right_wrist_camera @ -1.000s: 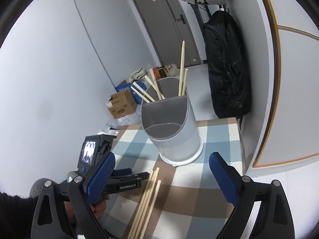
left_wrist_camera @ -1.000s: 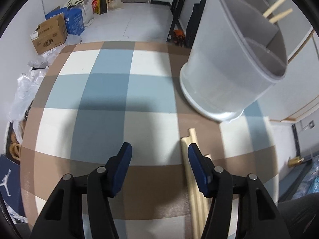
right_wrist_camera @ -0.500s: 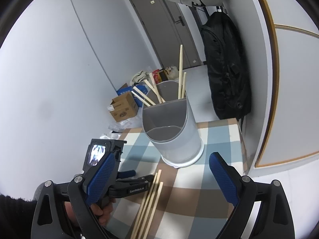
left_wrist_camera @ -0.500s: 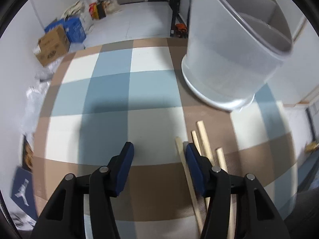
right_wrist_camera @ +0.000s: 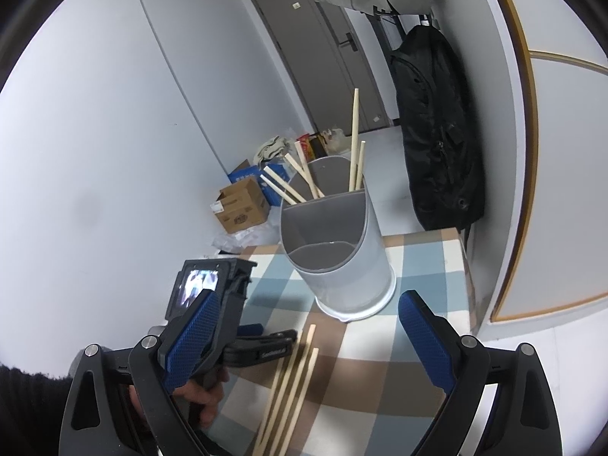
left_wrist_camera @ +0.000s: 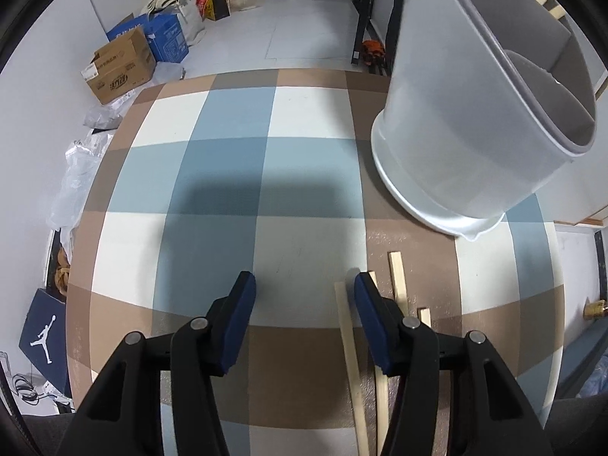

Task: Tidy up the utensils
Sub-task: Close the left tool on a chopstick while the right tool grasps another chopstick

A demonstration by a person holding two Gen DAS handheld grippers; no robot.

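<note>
A grey divided utensil holder (right_wrist_camera: 338, 254) stands on the checked table (left_wrist_camera: 228, 174) and holds several wooden chopsticks in its back compartment; it also shows in the left wrist view (left_wrist_camera: 475, 121). Several loose chopsticks (right_wrist_camera: 292, 383) lie on the table in front of it. In the left wrist view the chopsticks (left_wrist_camera: 351, 349) lie under and beside my right finger. My left gripper (left_wrist_camera: 304, 288) is open and low over the table, with one chopstick just inside its right finger. It also shows in the right wrist view (right_wrist_camera: 269, 338). My right gripper (right_wrist_camera: 307, 326) is open, empty, held above the table.
The holder stands near the table's far right corner, beside a wall with a black backpack (right_wrist_camera: 437, 129). Cardboard boxes (left_wrist_camera: 117, 64) and bags lie on the floor beyond the table's far edge. A Jordan shoebox (left_wrist_camera: 41, 330) sits on the floor at left.
My left gripper has drawn back and shifted right toward the loose chopsticks, so more of them show and one now lies between its fingers. The right gripper has risen slightly.
</note>
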